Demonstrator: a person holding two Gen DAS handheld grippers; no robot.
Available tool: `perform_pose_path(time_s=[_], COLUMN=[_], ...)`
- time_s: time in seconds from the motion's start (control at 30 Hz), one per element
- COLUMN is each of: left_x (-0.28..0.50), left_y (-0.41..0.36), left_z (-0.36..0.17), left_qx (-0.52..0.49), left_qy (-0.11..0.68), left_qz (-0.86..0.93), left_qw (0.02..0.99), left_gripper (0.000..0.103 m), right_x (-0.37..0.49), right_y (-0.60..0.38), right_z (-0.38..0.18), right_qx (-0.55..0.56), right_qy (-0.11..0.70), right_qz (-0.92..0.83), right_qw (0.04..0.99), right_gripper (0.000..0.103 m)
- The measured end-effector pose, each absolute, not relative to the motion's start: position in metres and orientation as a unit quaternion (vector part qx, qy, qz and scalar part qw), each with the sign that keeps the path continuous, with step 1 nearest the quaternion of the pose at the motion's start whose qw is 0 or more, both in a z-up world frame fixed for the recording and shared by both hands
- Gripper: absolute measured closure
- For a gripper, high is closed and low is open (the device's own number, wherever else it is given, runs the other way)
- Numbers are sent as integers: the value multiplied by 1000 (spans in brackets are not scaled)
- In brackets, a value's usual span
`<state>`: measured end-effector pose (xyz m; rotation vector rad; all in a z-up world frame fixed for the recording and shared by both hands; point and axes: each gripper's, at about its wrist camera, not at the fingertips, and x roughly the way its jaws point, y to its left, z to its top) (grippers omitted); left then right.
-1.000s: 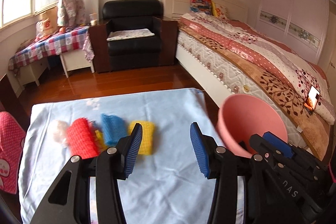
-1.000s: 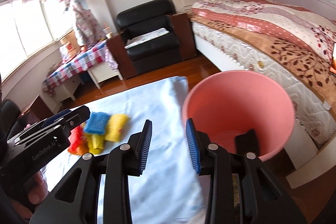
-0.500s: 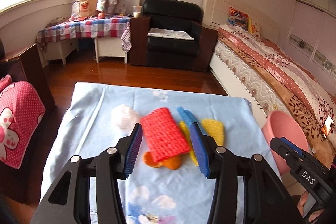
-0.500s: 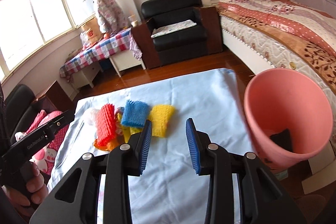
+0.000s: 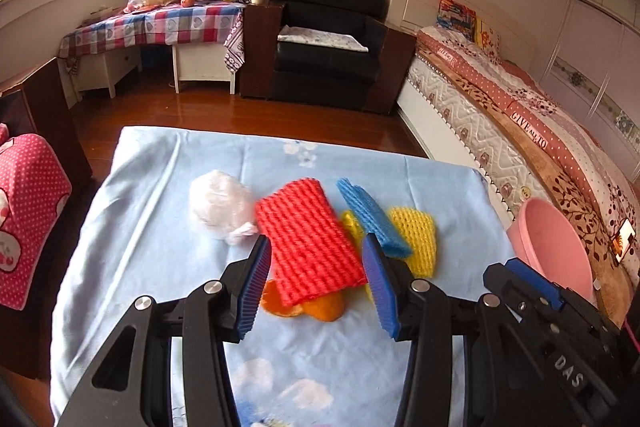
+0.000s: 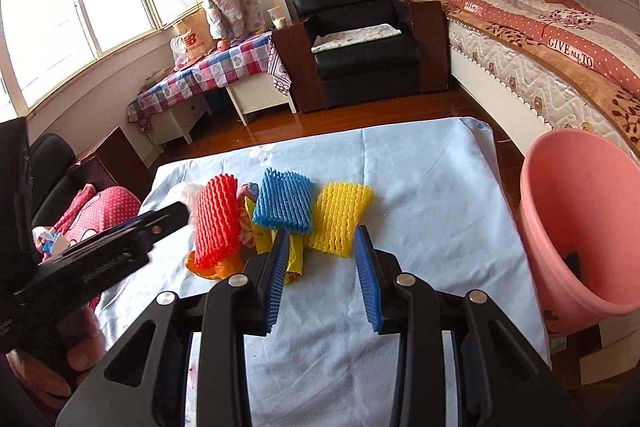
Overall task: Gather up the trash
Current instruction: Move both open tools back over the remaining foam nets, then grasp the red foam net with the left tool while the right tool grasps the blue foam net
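Note:
Trash lies on a table under a light blue cloth (image 5: 160, 227): a red foam net (image 5: 308, 239) (image 6: 216, 219), a blue foam net (image 5: 372, 215) (image 6: 284, 203), a yellow foam net (image 5: 416, 235) (image 6: 340, 219), an orange peel (image 5: 320, 307), a yellow wrapper (image 6: 294, 255) and a white plastic bag (image 5: 220, 207). My left gripper (image 5: 316, 275) is open, its fingers either side of the red net's near end. My right gripper (image 6: 320, 259) is open, just short of the yellow net. A pink bin (image 6: 580, 227) (image 5: 552, 243) stands off the table's right side, something dark inside.
A bed (image 6: 560, 59) runs along the right behind the bin. A black armchair (image 5: 328, 39) and a low table with a checked cloth (image 5: 160, 27) stand at the far wall. A pink dotted cushion (image 5: 28, 207) is left of the table.
Both grippers have swung left from the pink bin to the trash pile. The left gripper has closed in on the red net; the right now faces the yellow and blue nets.

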<state>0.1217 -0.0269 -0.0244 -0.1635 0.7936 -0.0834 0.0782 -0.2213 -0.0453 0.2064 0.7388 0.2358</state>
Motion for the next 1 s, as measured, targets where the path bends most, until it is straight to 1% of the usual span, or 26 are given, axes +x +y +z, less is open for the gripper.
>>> perform_pose_path(time_s=[0.13, 0.27, 0.3, 0.33, 0.37, 0.4, 0.43, 0.63, 0.83, 1.0], left_x=[142, 149, 150, 150, 149, 148, 148, 140, 129, 122], left_y=[-39, -33, -31, -28, -24, -21, -19, -5, 14, 19], left_z=[-43, -60, -63, -64, -66, -66, -66, -68, -60, -58], left_qx=[-81, -87, -89, -94, -100, -105, -105, -109, -132, -131], left_qy=[412, 429, 430, 431, 430, 429, 427, 419, 408, 397], left_qz=[-29, -19, -18, -19, -23, -27, -27, -39, -50, -56], left_qw=[907, 899, 898, 897, 897, 897, 898, 900, 902, 907], left_gripper=[56, 56, 60, 73, 84, 87, 94, 96, 96, 96], right_x=[85, 95, 98, 101, 104, 106, 109, 125, 139, 152], right_y=[-221, -216, -215, -212, -209, -207, -204, -185, -161, -152], right_z=[-52, -56, -55, -55, -55, -54, -53, -54, -62, -73], right_qx=[102, 99, 98, 96, 94, 94, 95, 103, 75, 60], right_qy=[368, 376, 376, 377, 377, 378, 378, 389, 398, 409], right_qz=[125, 143, 146, 150, 155, 158, 163, 181, 178, 151], right_qw=[916, 910, 910, 909, 908, 907, 906, 897, 897, 898], right_gripper=[69, 69, 69, 69, 69, 69, 69, 69, 69, 69])
